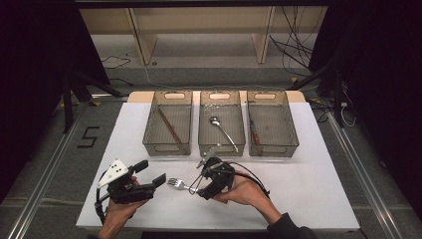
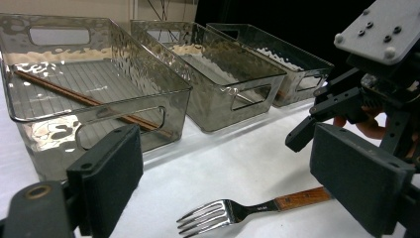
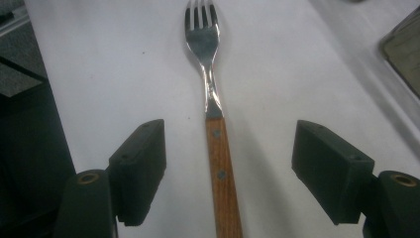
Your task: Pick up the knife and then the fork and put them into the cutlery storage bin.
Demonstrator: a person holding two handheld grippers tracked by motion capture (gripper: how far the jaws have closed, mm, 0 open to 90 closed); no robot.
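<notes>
Black-padded right gripper [image 3: 229, 166] is standing wide, straddling without touching the wooden handle of the fork [image 3: 214, 114], which is lying flat on the white table [image 3: 277, 74] with tines pointing away from it. Rigid and light, the fork is probably offering surest hold at its riveted wooden handle, the polished steel neck being slippery. Beyond the fork, the left gripper [image 1: 153, 174] is waiting open and empty.
</notes>
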